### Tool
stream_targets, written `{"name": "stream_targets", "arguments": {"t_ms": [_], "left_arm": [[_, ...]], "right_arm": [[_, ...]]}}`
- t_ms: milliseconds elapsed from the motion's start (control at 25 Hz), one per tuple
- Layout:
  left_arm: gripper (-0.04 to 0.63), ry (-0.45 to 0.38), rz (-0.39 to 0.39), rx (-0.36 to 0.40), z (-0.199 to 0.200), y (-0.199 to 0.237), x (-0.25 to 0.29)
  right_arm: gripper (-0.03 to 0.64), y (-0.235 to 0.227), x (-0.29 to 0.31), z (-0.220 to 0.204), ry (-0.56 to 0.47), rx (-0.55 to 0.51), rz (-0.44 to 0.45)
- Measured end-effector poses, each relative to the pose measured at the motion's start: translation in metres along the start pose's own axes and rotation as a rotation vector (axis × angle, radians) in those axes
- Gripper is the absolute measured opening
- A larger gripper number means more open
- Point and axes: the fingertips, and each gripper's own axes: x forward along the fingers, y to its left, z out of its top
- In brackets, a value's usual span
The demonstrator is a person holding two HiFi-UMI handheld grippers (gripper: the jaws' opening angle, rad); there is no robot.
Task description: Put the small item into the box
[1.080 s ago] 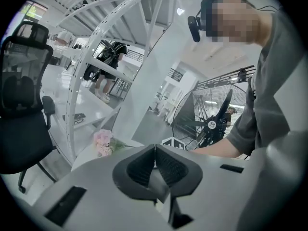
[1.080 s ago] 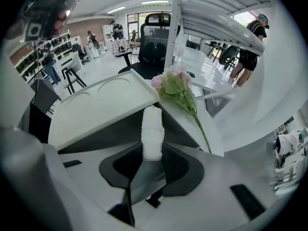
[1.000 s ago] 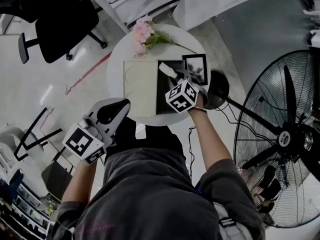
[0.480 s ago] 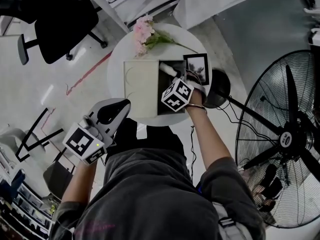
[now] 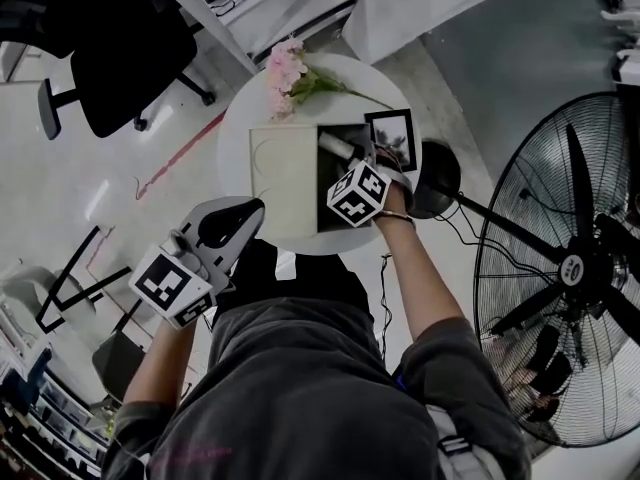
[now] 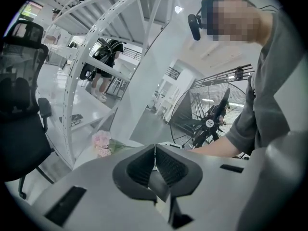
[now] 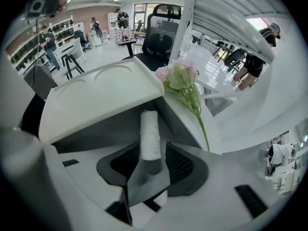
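Note:
A small white roll (image 5: 336,144) (image 7: 150,131) lies in the dark inside of the open white box (image 5: 283,173), whose lid (image 7: 96,97) is folded out to the left. My right gripper (image 5: 367,158) (image 7: 151,160) reaches over the box. Its jaws are opening: the roll's near end sits between the pads, with a thin gap showing beside it. My left gripper (image 5: 238,216) (image 6: 155,163) hangs low at the left, off the round table (image 5: 235,143), its pads closed together on nothing.
Pink flowers (image 5: 287,68) (image 7: 180,78) lie at the table's far edge. A black picture frame (image 5: 391,136) stands right of the box. A large floor fan (image 5: 570,268) fills the right side. A black office chair (image 5: 120,48) stands at far left.
The right gripper has shifted slightly over the box. The white roll stays in the dark half. The left gripper has hardly moved.

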Motion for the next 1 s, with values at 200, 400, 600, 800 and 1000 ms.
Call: {"name": "stream_targets", "arguments": {"t_ms": [200,400,600,800,1000], "left_arm": [[0.023,-0.03,-0.027,0.04,0.015,-0.005,-0.002],[0.023,-0.048,-0.058,0.077,0.03,-0.013,-0.008],[0.023,-0.064,-0.093,0.115,0.045,-0.02,-0.017],[0.023,-0.081,-0.132,0.146,0.056,-0.026,-0.028],[0.023,-0.095,-0.16,0.175,0.066,-0.031,-0.039]], "right_arm": [[0.178,-0.007,-0.034,0.01,-0.075,0.099,-0.013],[0.175,-0.01,-0.077,0.025,-0.176,0.209,-0.027],[0.145,-0.006,-0.121,0.046,-0.28,0.283,-0.041],[0.098,-0.003,-0.163,0.068,-0.392,0.361,-0.065],[0.07,0.004,-0.196,0.083,-0.476,0.428,-0.087]]}}
